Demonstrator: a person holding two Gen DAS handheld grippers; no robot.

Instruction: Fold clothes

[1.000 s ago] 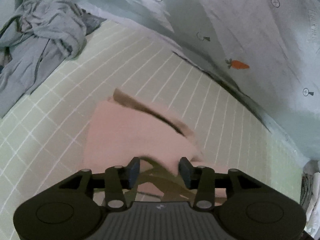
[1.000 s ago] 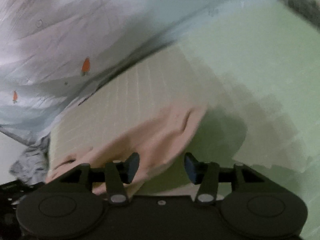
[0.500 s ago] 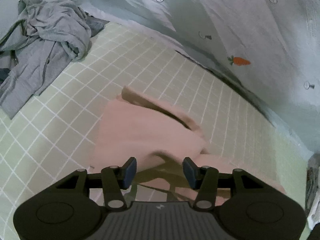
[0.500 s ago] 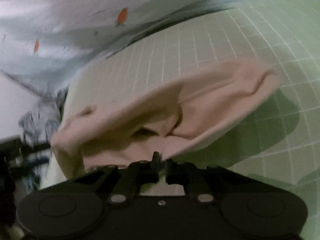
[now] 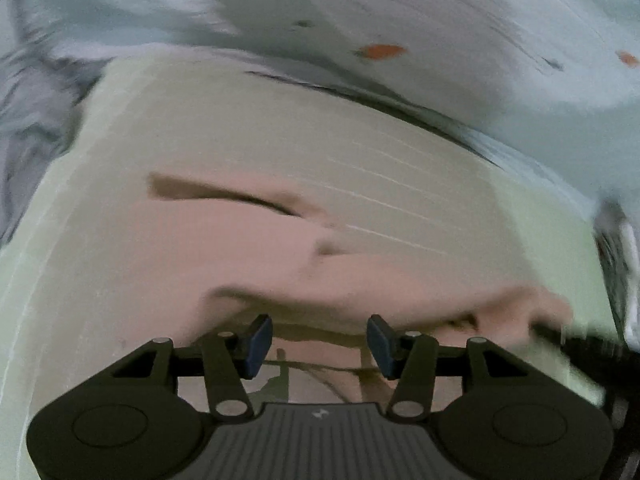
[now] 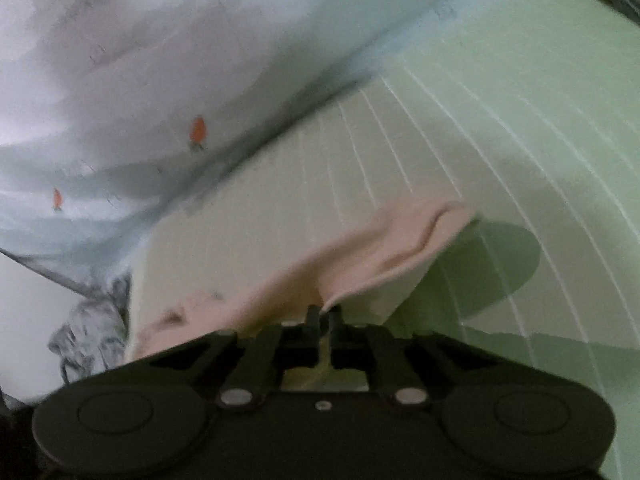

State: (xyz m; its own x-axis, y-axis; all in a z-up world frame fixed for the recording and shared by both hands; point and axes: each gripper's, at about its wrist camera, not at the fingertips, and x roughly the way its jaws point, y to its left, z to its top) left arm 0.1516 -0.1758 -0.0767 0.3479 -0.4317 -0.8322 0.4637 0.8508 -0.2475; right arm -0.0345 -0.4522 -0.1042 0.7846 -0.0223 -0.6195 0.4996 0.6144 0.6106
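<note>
A pink garment (image 5: 256, 256) lies partly folded on a pale green checked sheet (image 5: 400, 152). My left gripper (image 5: 320, 342) is open and empty, just above the garment's near edge. My right gripper (image 6: 324, 316) is shut on an edge of the pink garment (image 6: 376, 256) and holds it lifted off the sheet, so the cloth hangs and casts a shadow to the right. Both views are blurred by motion.
A light blue-grey sheet with small orange carrot prints (image 5: 380, 51) rises behind the bed; it also shows in the right wrist view (image 6: 198, 130). A heap of grey clothes (image 5: 32, 120) lies at the far left, and it shows in the right wrist view (image 6: 92, 324) too.
My right gripper closed on the pink garment's edge and has lifted and carried it. My left gripper stayed open and swung sideways over the garment.
</note>
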